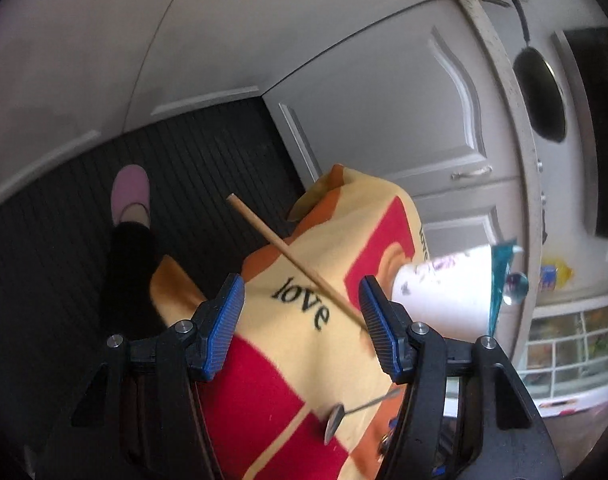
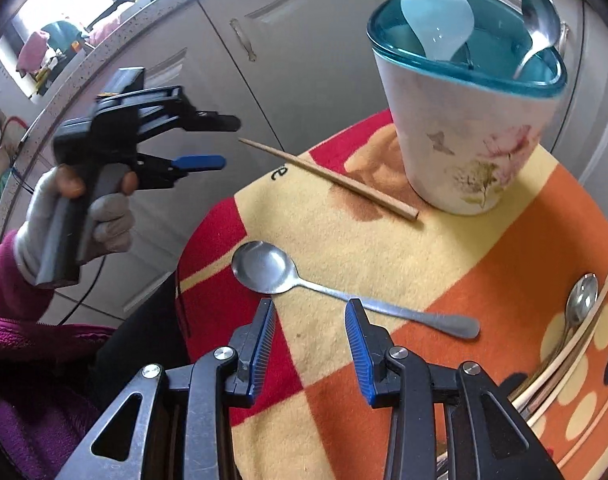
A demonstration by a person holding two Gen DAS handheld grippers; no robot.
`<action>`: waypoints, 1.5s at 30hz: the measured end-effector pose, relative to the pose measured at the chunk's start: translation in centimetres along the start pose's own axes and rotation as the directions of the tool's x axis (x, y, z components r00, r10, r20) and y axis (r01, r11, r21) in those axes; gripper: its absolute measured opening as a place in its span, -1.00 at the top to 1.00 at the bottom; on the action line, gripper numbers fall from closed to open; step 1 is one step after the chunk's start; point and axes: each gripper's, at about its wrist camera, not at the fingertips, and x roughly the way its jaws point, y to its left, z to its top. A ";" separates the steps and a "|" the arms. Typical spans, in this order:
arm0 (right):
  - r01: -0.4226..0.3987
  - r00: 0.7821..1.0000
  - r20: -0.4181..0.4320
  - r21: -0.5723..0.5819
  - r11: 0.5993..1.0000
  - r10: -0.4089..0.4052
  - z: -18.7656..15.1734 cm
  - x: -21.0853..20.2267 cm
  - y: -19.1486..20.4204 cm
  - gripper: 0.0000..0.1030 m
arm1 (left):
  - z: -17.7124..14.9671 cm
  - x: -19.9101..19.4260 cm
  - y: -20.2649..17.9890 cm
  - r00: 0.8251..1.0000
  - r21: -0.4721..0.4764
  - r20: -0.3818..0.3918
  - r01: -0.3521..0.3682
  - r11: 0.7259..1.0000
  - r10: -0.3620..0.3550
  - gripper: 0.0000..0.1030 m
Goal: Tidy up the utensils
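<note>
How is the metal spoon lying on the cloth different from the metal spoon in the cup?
The spoon on the cloth lies flat, bowl facing up, its whole length showing. The spoon in the cup stands nearly upright, bowl at the top, its handle dipping into the teal-rimmed cup. The first sits alone just ahead of the open right gripper; the second shares the cup with a pale blue spoon. Both look like plain silvery metal.

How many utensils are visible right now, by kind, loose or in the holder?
Metal spoons: 3 (loose on cloth, in holder, in right-edge pile)
White ceramic spoon: 1
Lone wooden chopstick: 1
Total: 5, plus pale sticks in the pile too overlapped to count.
</note>
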 end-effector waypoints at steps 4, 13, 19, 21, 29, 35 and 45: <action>0.046 0.999 -0.002 0.011 0.999 -0.046 -0.5 -0.5 -0.5 0.33 | 0.8 1.3 -0.3 1.000 -0.015 0.023 0.014 1.000 -0.014 -0.15; 0.063 0.997 -0.030 -0.144 0.988 -0.068 0.2 1.4 0.8 0.33 | 2.4 4.1 -1.5 1.000 -0.017 0.011 0.026 1.000 -0.026 -0.15; -0.023 0.997 -0.072 -0.240 0.971 0.006 1.0 3.2 3.7 0.32 | 3.2 5.2 -2.3 1.000 -0.002 0.002 0.024 1.000 -0.024 -0.15; -0.031 0.999 -0.045 -0.224 0.974 0.022 1.0 3.4 4.5 0.32 | 3.4 5.7 -2.5 0.999 0.005 -0.014 0.029 1.000 -0.029 -0.15; -0.057 0.998 -0.009 -0.133 0.990 0.056 -0.9 2.6 5.4 0.32 | 3.8 7.2 -3.3 0.998 0.045 -0.049 0.030 0.999 -0.028 0.28; -0.034 0.999 0.020 -0.107 0.994 0.036 -1.0 2.0 5.7 0.32 | 3.8 7.7 -3.8 0.998 0.088 -0.056 0.013 0.996 -0.008 0.76; -0.046 0.998 0.028 -0.070 0.997 0.048 -1.2 2.4 5.0 0.32 | 3.2 7.7 -5.7 0.997 0.168 -0.075 0.029 0.985 -0.017 0.79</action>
